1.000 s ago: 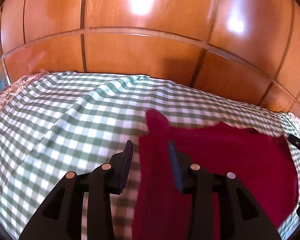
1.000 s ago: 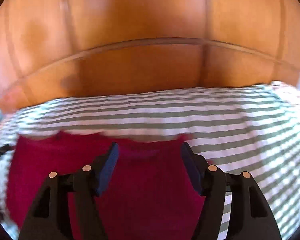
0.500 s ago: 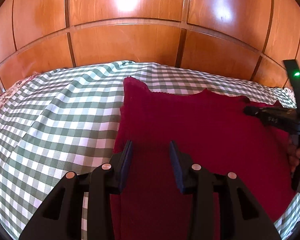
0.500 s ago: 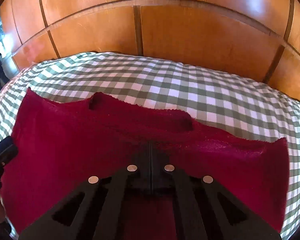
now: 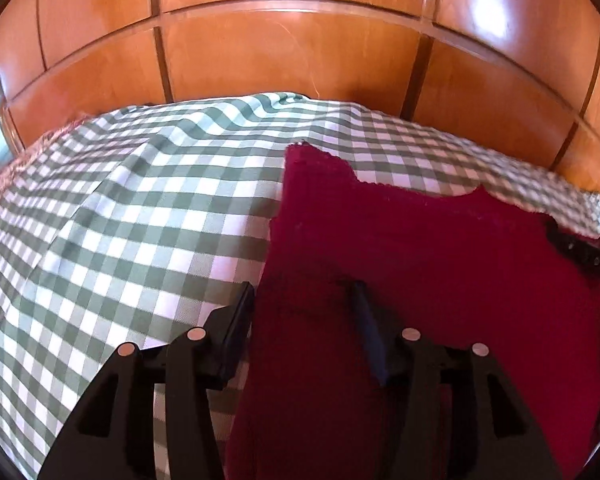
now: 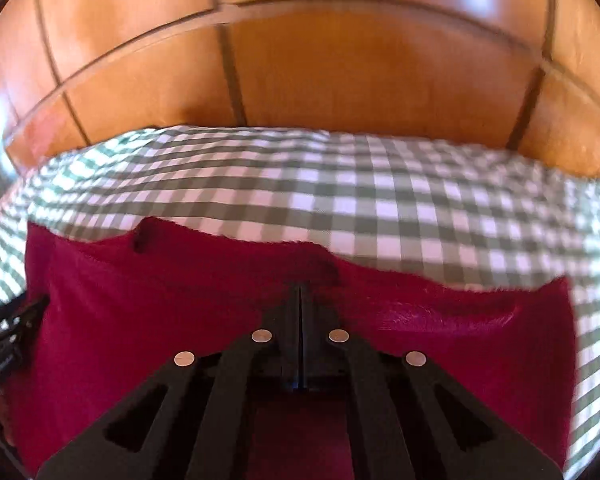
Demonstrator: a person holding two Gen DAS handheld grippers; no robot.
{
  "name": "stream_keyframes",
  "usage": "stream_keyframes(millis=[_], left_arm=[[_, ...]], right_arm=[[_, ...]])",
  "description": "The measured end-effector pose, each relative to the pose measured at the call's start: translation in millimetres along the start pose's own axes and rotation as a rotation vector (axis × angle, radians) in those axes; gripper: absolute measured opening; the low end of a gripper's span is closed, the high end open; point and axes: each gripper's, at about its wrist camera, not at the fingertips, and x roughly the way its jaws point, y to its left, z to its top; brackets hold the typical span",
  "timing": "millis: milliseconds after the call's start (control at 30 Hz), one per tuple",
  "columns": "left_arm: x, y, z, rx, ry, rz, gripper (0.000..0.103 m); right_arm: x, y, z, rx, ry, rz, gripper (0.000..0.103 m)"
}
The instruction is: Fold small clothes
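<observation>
The red garment [image 5: 440,280] runs off the bottom and right edges of the left wrist view, its near hem out of frame. The right gripper [image 6: 299,300] covers the fabric beneath its closed fingers, so whether cloth is caught there cannot be told. Motion blur smears the checked cloth [image 6: 380,200] and wooden panelling [image 6: 340,72] in the right wrist view.

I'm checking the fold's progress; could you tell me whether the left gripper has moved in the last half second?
Yes. The left gripper has shifted left: its left finger now lies over the checked cloth, off the red garment's edge.
</observation>
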Motion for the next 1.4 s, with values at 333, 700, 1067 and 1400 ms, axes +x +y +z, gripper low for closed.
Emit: stream_keyframes(millis=[333, 700, 1067, 1400], left_arm=[[-53, -4, -18, 0.018, -0.092, -0.014, 0.048], [-87, -14, -38, 0.044, -0.097, -0.039, 0.049], [-108, -9, -54, 0.048, -0.116, -0.022, 0.056], [-105, 10, -71, 0.025, -0.083, 0.007, 0.059]], right_arm=[[-68, -15, -22, 0.047, -0.106, 0.014, 0.061], [-92, -87, -80, 0.170, -0.055, -0.122, 0.060], [-126, -113, -115, 0.247, -0.088, -0.135, 0.058], [-143, -111, -144, 0.284, -0.079, -0.062, 0.058]])
